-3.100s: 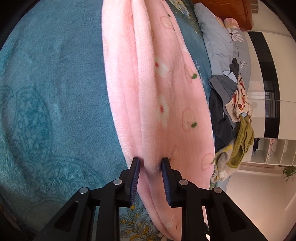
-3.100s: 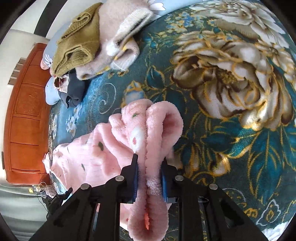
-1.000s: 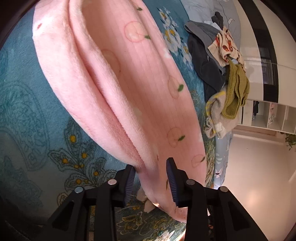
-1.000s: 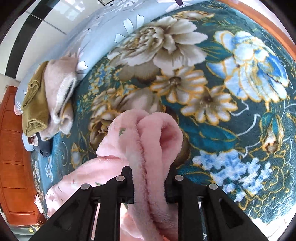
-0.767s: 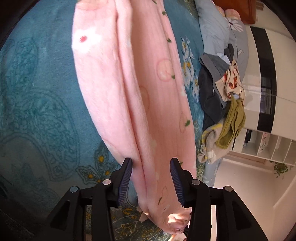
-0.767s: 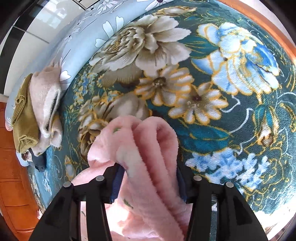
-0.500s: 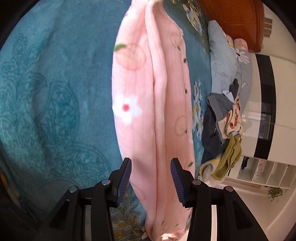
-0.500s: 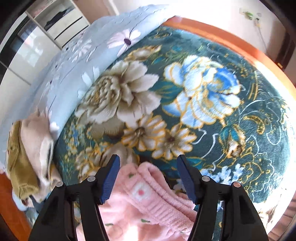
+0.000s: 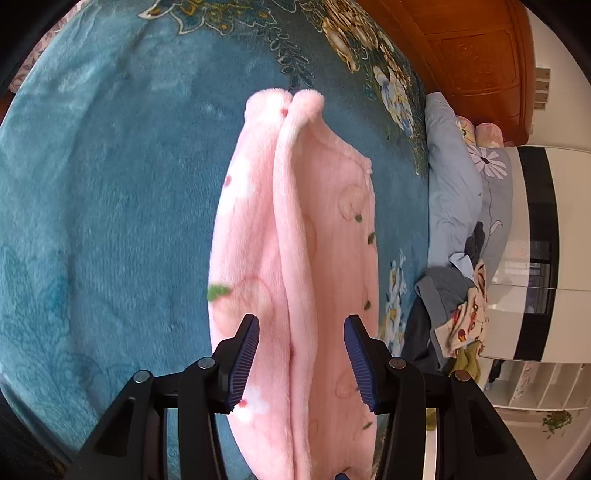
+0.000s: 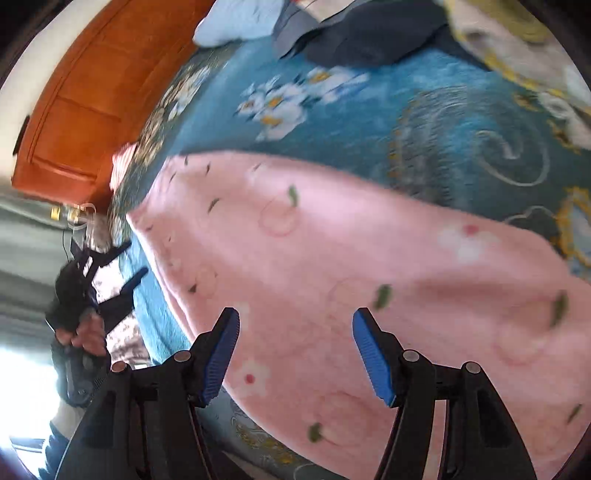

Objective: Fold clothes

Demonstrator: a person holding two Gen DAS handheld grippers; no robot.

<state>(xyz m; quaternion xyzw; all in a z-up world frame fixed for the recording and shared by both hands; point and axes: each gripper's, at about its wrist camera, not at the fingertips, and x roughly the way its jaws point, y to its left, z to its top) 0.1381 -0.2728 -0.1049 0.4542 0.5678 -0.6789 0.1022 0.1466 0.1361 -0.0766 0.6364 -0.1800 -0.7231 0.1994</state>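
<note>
A pink fleece garment (image 9: 295, 240) with cherry and flower prints lies folded lengthwise on the teal floral blanket (image 9: 103, 192). My left gripper (image 9: 301, 360) hovers open over its near end; the fabric shows between the spread fingers but is not pinched. In the right wrist view the same garment (image 10: 332, 258) spreads flat across the bed. My right gripper (image 10: 295, 354) stands open above it, holding nothing. Far left in that view, a hand (image 10: 86, 332) holds the left gripper (image 10: 135, 258) at the garment's other end, fingers apart.
A heap of unfolded clothes (image 9: 454, 314) lies to the right beside a light blue quilt (image 9: 454, 192). The wooden headboard (image 9: 472, 55) closes the far end. White shelves (image 9: 535, 384) stand past the bed. Dark clothes (image 10: 369, 33) lie beyond the garment.
Both grippers have opened and let go of the pink garment, which now rests on the blanket. The left gripper has drawn back; the right one has swung round to look along the garment.
</note>
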